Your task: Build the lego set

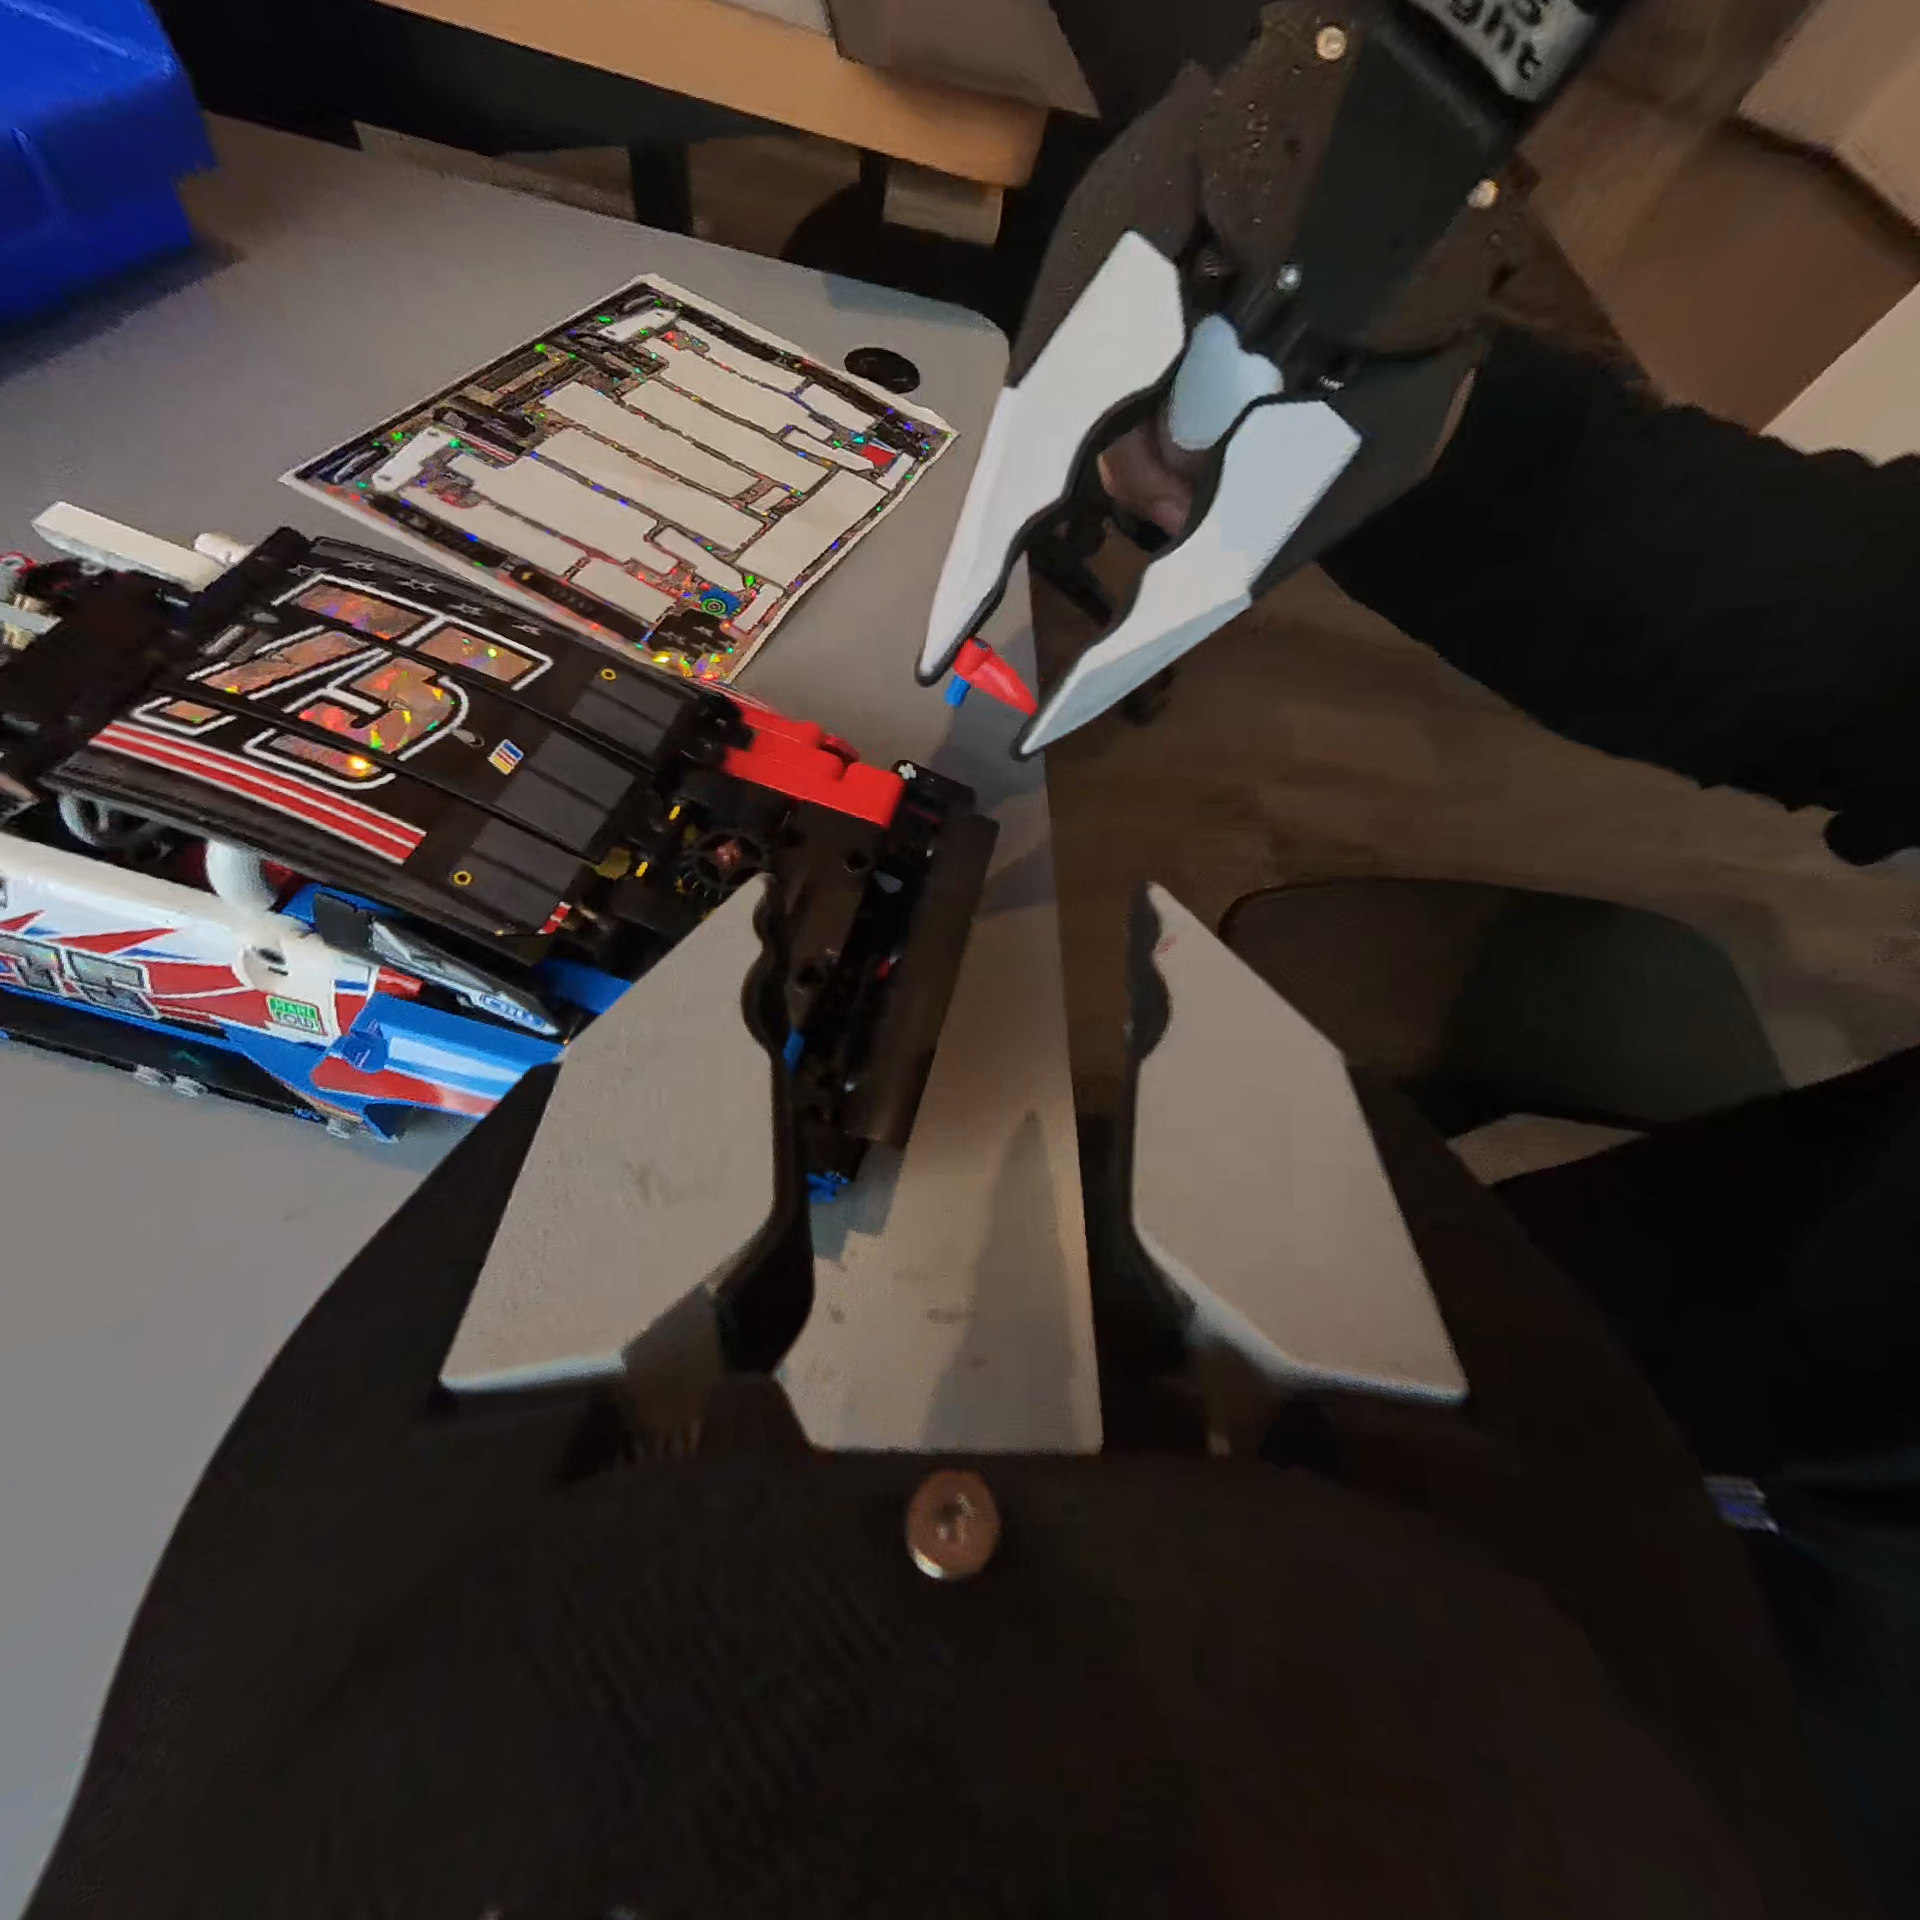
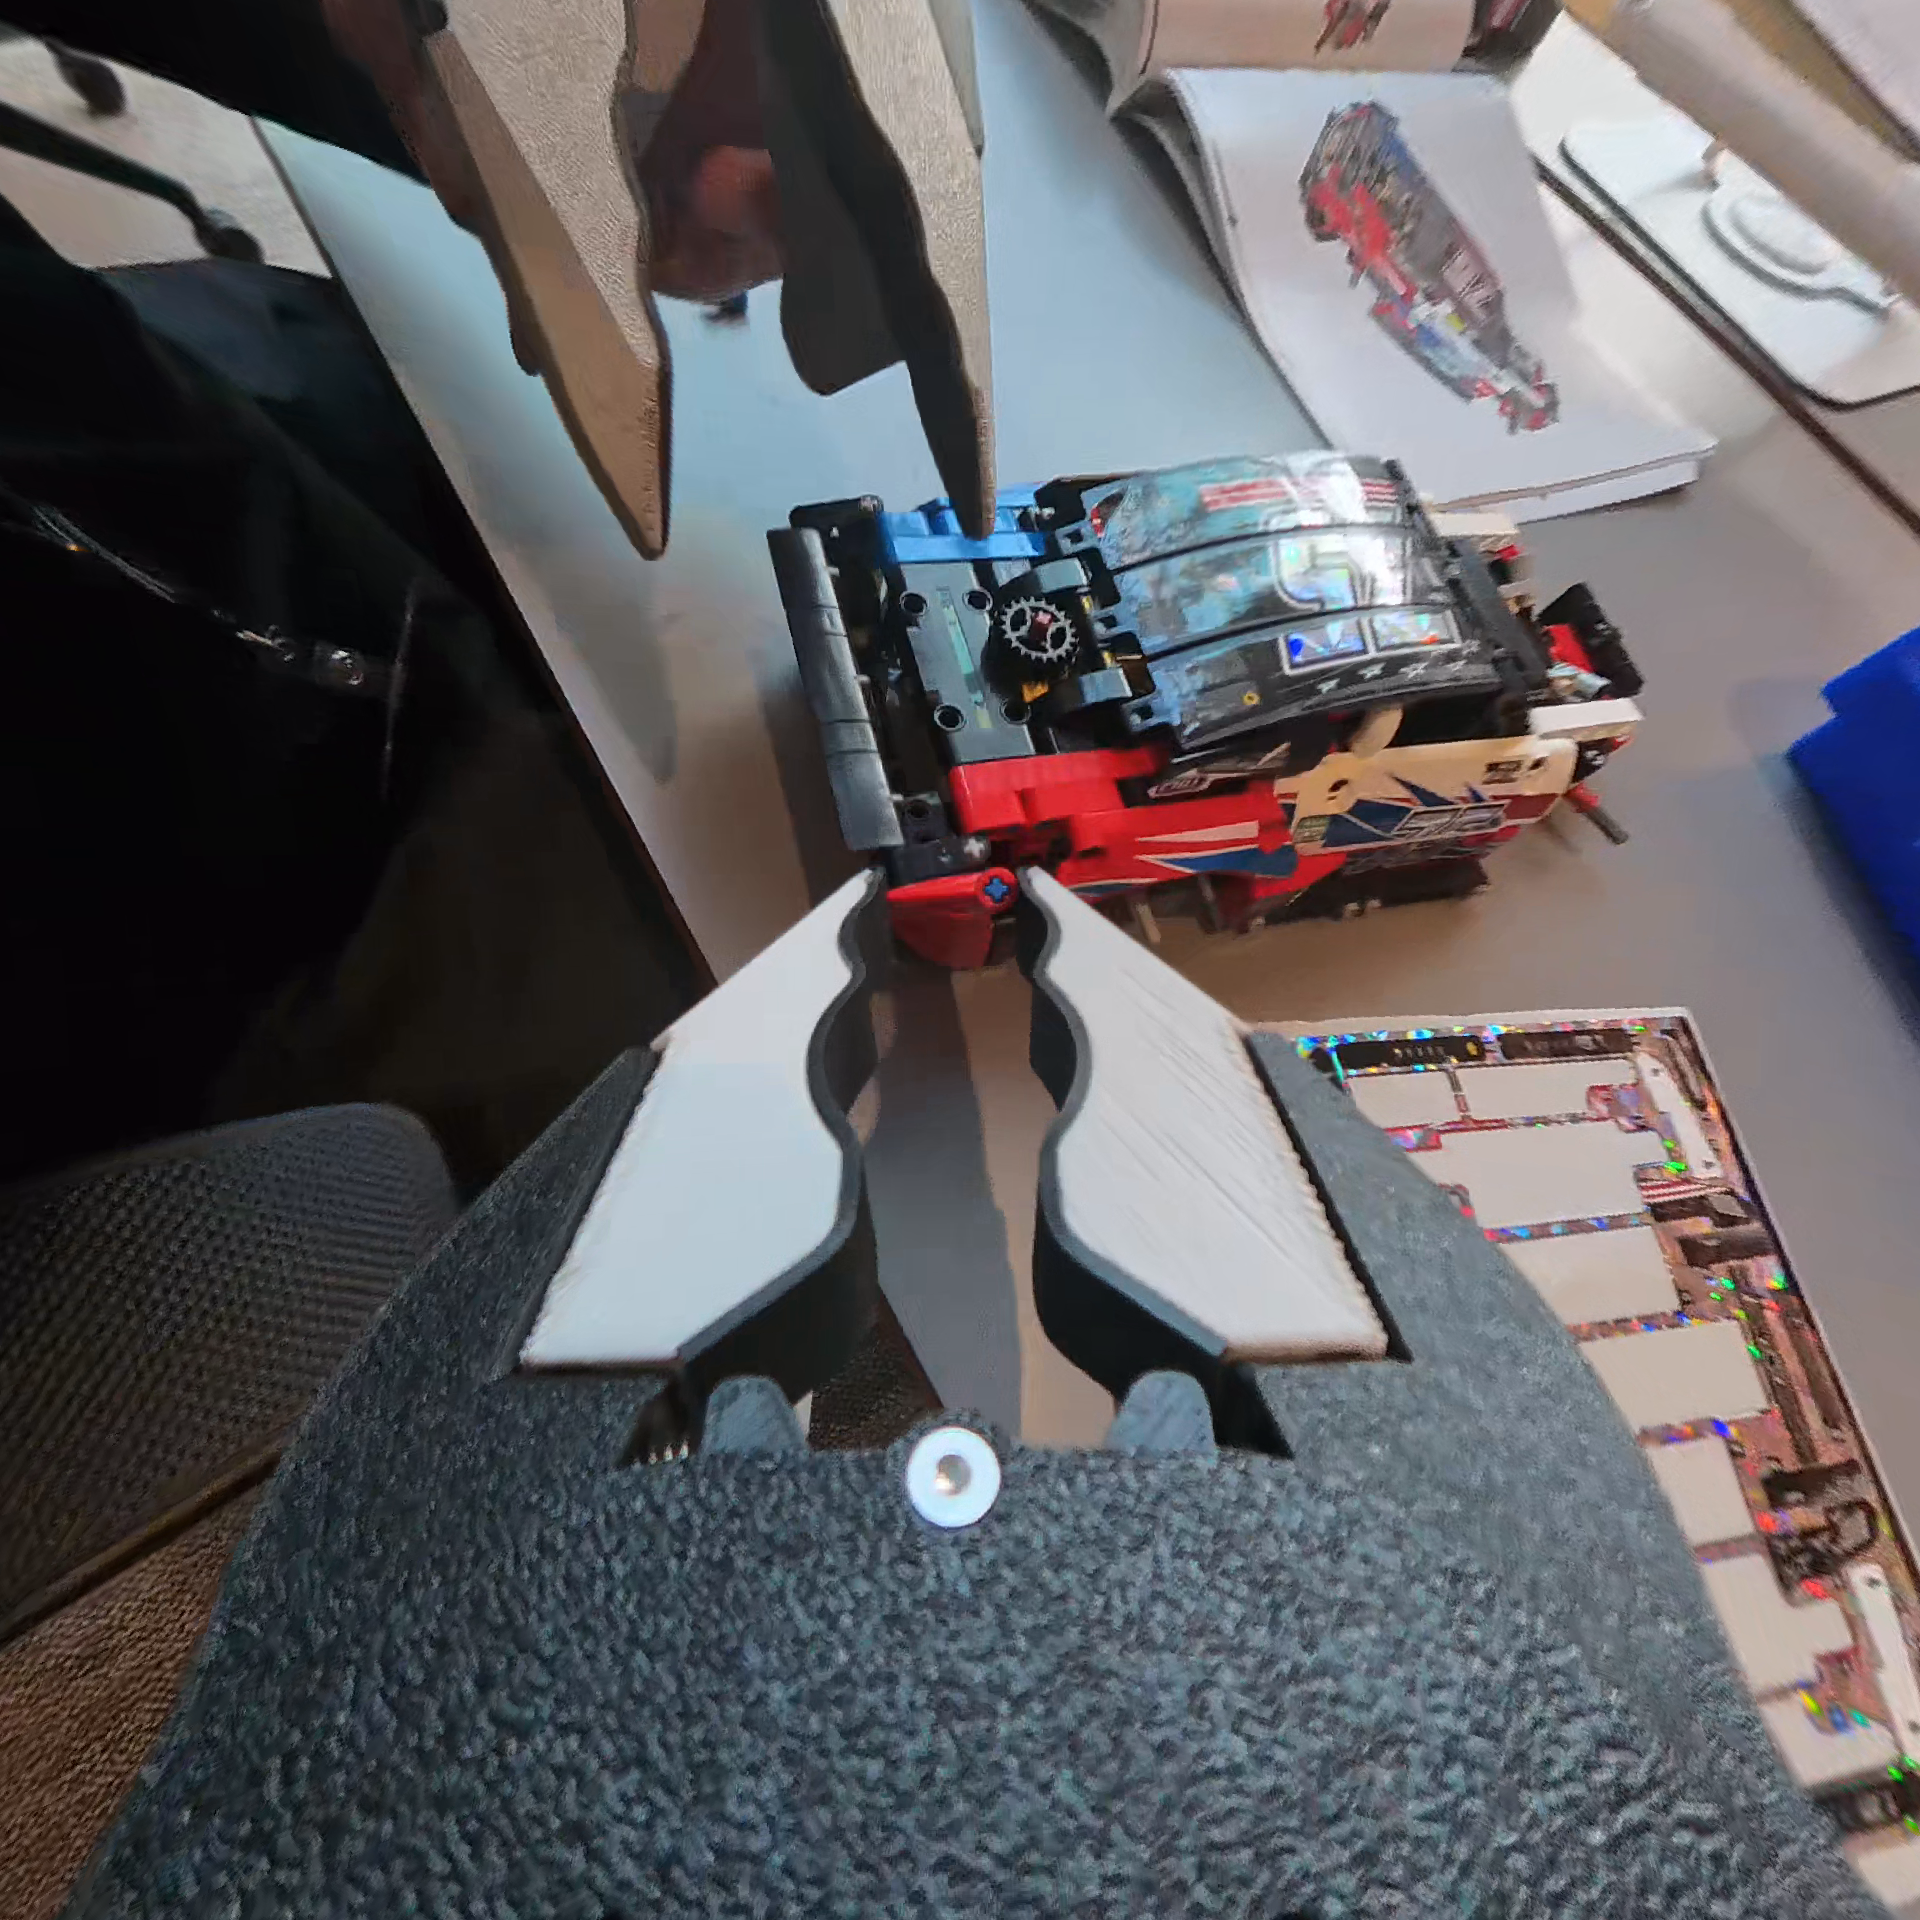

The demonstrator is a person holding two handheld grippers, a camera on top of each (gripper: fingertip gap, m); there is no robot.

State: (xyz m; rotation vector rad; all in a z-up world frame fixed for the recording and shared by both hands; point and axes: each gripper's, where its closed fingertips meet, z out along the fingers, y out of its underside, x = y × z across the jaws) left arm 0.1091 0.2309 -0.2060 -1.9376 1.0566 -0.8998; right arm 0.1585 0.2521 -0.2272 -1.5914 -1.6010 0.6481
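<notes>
The car (image 1: 416, 831) stands on the grey table (image 1: 208, 1351), near its edge, and it is nearly built: a black roof with shiny stickers, white, red and blue sides, and a black rear end with a small gear on top. The right gripper (image 2: 951, 883) is clamped on a small red piece (image 2: 945, 914) with a blue pin in it, and holds this piece in the air just beside the red rear corner of the car; I cannot tell if the piece touches the car. In the left wrist view the same piece (image 1: 987, 670) sits between the tips of the right gripper (image 1: 977, 707). The left gripper (image 1: 951, 904) has its fingers wide apart and holds nothing; it hovers near the rear of the car, and in the right wrist view one fingertip (image 2: 971, 499) is at the blue rear corner. A sticker sheet (image 1: 634, 468) lies beyond the car, and an open booklet (image 2: 1434, 291) lies on the far side.
</notes>
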